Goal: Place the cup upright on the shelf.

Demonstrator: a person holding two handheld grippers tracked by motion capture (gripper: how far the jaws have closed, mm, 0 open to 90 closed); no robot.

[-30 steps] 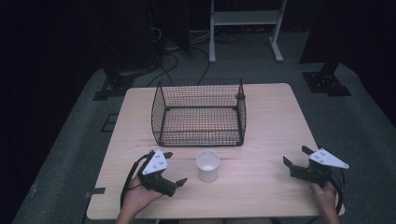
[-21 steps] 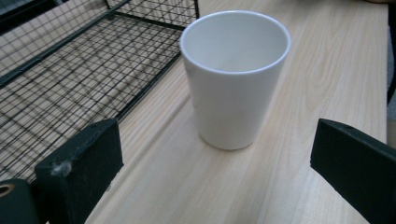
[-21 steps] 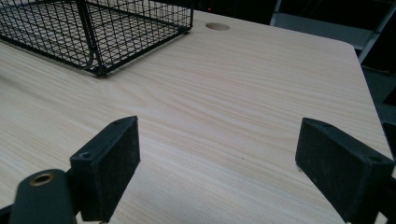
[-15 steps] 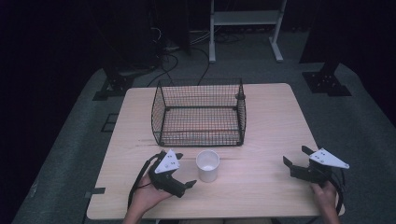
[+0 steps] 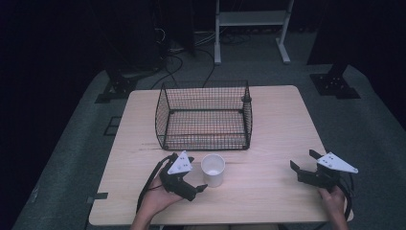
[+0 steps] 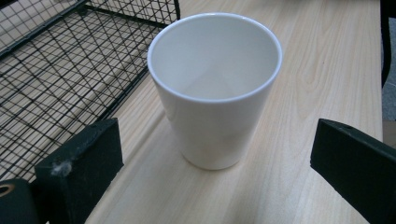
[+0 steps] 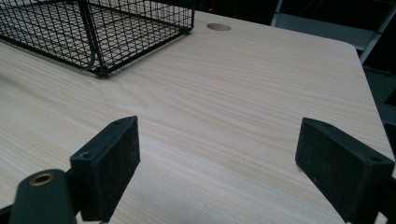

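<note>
**Left gripper closes in on the white cup**

Nearest the person, the left gripper has slid forward and to the right across the table over the last second, and it now sits just beside the white cup; in the left gripper view its jaws stand wide apart with the cup upright just ahead of them and centred on the gap, not yet between the pads and touching neither; the cup is empty, its mouth open to the camera. That advance is the change that matters: the approach looks nearly finished, and a short push further should bring the cup's body between the jaws for a squeeze on its tapering wall, which may slip upward if gripped too low or too lightly.

The right gripper lies at the same spot near the table's right edge as a second ago, jaws likewise spread open on nothing; ahead of them in the right gripper view is bare wood.

Beyond the cup, to the left of the left jaw, stands the wire basket, empty, its near wall close behind the cup; it seems the likely place for the cup to go.
</note>
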